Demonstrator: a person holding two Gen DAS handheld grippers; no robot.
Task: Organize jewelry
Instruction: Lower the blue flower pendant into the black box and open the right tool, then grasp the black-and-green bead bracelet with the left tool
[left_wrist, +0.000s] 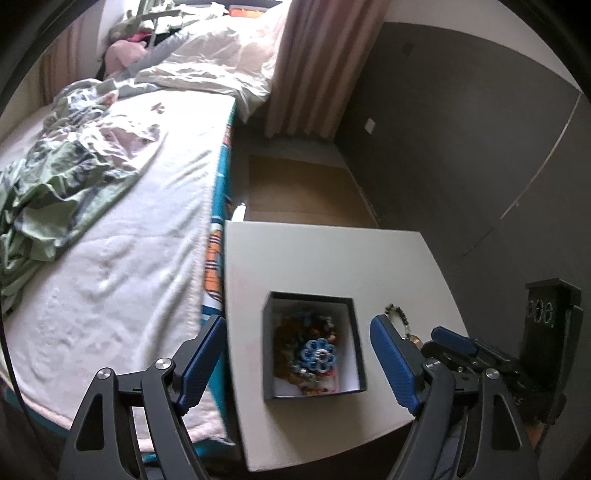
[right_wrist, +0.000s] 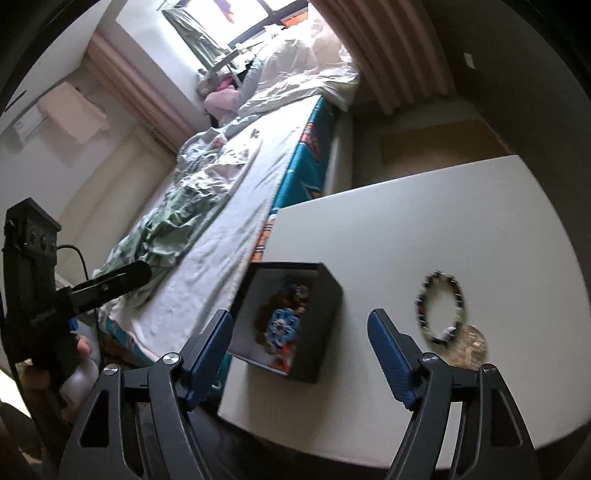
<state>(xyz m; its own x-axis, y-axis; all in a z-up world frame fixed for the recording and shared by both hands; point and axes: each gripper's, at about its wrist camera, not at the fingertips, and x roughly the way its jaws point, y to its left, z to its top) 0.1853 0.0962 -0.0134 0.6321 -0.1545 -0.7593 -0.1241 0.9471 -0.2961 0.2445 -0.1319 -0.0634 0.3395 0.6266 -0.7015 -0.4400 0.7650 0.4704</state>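
A black open box (left_wrist: 314, 347) (right_wrist: 291, 321) sits on a white table (left_wrist: 325, 258) (right_wrist: 406, 221). It holds mixed jewelry with a blue flower piece (left_wrist: 318, 355) (right_wrist: 281, 326) on top. A dark beaded bracelet (right_wrist: 441, 308) lies on the table right of the box, touching a clear round piece (right_wrist: 469, 345); in the left wrist view the bracelet (left_wrist: 397, 314) is partly hidden. My left gripper (left_wrist: 297, 360) is open above the box. My right gripper (right_wrist: 299, 349) is open over the box's near side; it also shows in the left wrist view (left_wrist: 454, 341).
A bed (left_wrist: 129, 221) (right_wrist: 221, 206) with white sheets and crumpled green clothes (left_wrist: 48, 184) runs along the table's left side. A dark wall (left_wrist: 461, 147) stands to the right. Pink curtains (left_wrist: 314, 55) hang at the back. Brown floor (left_wrist: 303, 188) lies beyond the table.
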